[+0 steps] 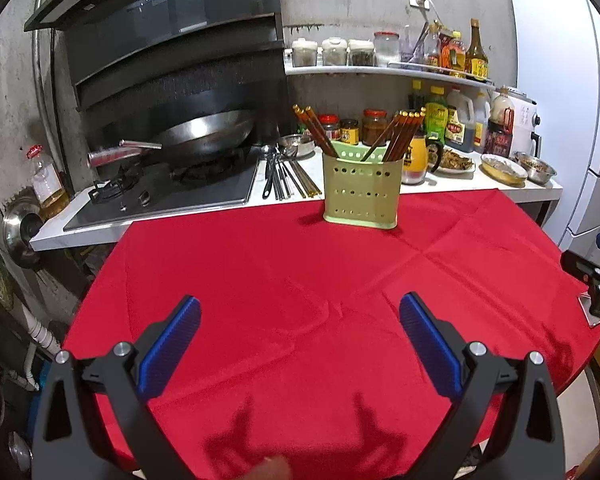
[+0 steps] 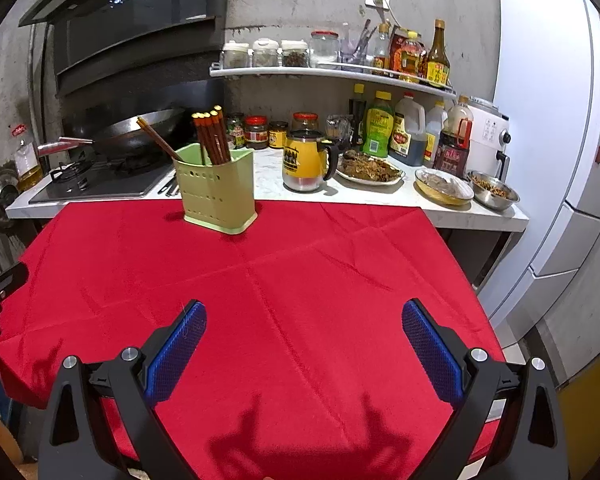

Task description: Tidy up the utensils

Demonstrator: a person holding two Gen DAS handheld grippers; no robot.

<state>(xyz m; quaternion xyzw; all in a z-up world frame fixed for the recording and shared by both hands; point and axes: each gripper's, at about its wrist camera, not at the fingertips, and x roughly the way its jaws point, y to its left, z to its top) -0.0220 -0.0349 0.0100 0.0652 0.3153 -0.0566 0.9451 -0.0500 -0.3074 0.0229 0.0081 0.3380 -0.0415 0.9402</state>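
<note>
Each claw, left claw (image 1: 300,344) and right claw (image 2: 304,348), has black arms, silver round screws and textured blue pads (image 2: 176,356).

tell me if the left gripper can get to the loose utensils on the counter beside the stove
Probably yes. The left gripper is open and empty, and the bare red cloth lies ahead. The loose utensils sit just left of the green holder, so it would pass close to that.

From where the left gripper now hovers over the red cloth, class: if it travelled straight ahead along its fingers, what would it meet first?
Probably the green utensil holder with chopsticks. The left gripper is open, with only bare red tablecloth in between. If it points slightly downward, it would touch the cloth first; depth is unclear.
</note>
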